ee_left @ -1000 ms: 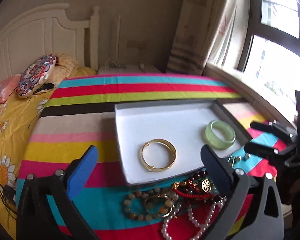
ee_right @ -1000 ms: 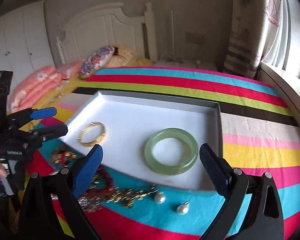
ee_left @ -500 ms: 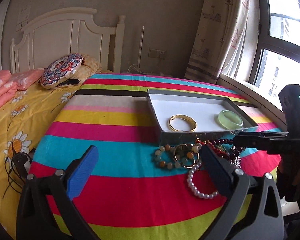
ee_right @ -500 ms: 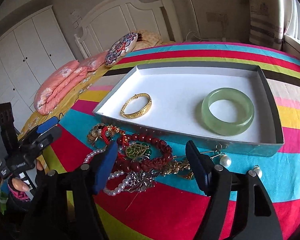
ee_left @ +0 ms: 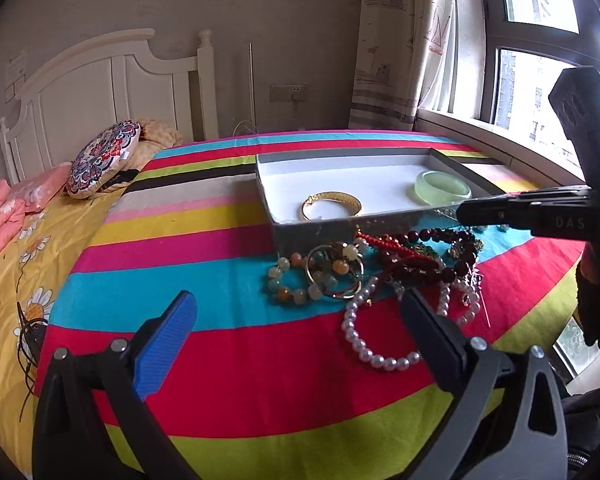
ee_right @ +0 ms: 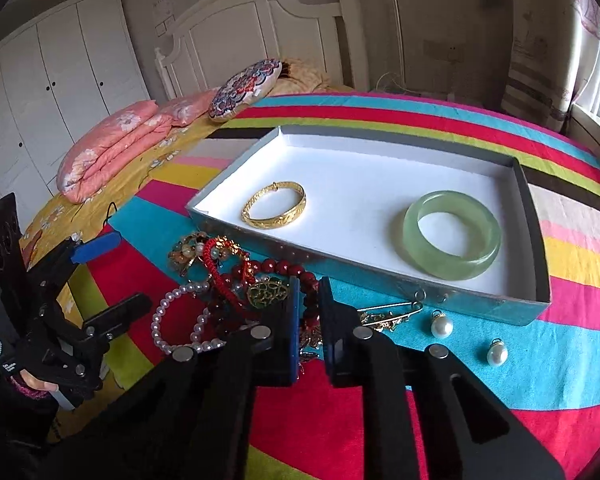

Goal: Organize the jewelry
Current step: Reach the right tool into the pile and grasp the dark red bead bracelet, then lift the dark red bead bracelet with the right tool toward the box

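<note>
My right gripper point(ee_right: 309, 292) has just squeezed onto the dark red bead bracelet point(ee_right: 296, 270) beside the tray point(ee_right: 340, 258); my left gripper point(ee_left: 296, 320) is wide open

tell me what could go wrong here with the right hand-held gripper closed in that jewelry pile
1. The right hand-held gripper has just closed on the dark red bead bracelet, which is tangled with the red cord; lifting may drag the pile along.
2. The pearl bracelet could slide toward the bed edge.
</note>
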`<state>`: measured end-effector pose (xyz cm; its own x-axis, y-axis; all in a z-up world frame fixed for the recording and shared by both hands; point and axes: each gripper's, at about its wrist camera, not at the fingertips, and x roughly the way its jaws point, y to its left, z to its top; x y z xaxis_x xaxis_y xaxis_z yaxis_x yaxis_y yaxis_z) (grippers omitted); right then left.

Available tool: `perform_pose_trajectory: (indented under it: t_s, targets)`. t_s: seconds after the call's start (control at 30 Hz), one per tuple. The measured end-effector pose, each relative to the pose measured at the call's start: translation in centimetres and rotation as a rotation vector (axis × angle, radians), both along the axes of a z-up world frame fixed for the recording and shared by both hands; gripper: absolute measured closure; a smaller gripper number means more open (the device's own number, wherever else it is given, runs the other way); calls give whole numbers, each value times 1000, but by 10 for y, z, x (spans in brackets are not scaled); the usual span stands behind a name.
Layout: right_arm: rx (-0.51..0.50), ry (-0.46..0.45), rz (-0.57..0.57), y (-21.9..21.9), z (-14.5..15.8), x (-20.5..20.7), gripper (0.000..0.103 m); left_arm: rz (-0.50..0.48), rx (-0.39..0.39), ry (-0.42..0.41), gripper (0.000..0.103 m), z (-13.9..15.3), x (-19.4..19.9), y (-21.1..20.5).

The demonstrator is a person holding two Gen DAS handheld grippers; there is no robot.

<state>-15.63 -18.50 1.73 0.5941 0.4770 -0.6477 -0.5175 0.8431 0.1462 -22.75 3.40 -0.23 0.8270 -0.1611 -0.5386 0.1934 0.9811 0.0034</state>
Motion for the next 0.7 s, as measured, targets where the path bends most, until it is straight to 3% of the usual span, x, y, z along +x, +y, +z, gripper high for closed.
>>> perform_pose_trajectory:
  t_s: [0.27, 0.47, 0.63, 0.7]
  targets:
    - [46, -15, 3, -8, 13, -12, 90, -33, 31, 2, 2, -2, -1, -16]
    - [98, 154, -28, -17, -7, 12, 89, -35, 51, 6, 2, -4, 0, -18]
    - [17, 202, 8, -3, -6, 34, 88, -23, 52, 9, 2, -5, -2, -13]
    - [9, 231, 39, 1, -6, 41, 74, -19, 51, 7, 2, -5, -3, -11]
